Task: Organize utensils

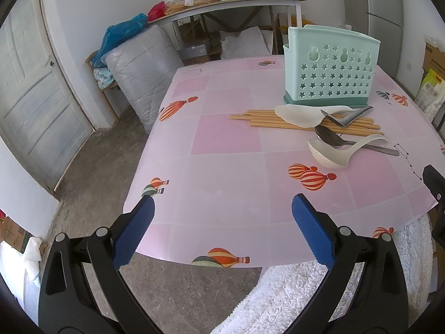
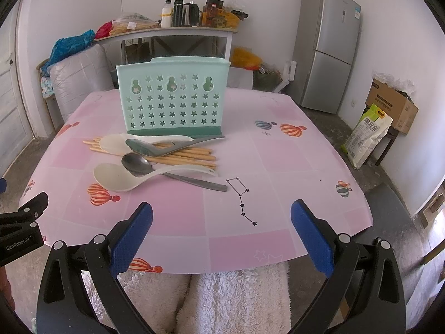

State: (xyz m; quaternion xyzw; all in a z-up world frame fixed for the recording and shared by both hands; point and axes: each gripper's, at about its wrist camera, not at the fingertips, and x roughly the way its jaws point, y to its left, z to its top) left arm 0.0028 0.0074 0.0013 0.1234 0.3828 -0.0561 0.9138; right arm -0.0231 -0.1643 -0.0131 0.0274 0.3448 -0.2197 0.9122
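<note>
A mint-green utensil holder [image 2: 172, 97] with star holes stands upright on the pink table [image 2: 278, 167]; it also shows in the left wrist view [image 1: 331, 69]. In front of it lies a pile: several wooden chopsticks [image 2: 189, 157], two white plastic spoons [image 2: 116, 179] and two metal spoons [image 2: 139, 164]. The pile also shows in the left wrist view [image 1: 328, 128]. My left gripper [image 1: 222, 208] is open and empty above the near table edge. My right gripper [image 2: 221, 214] is open and empty, short of the pile.
A white fluffy cloth [image 2: 222, 300] hangs below the near table edge. A grey fridge [image 2: 325, 50] stands at the back right, a cluttered shelf [image 2: 167, 30] behind the table, a cardboard box [image 2: 392, 105] and a bag at the right, a door [image 1: 30, 97] at the left.
</note>
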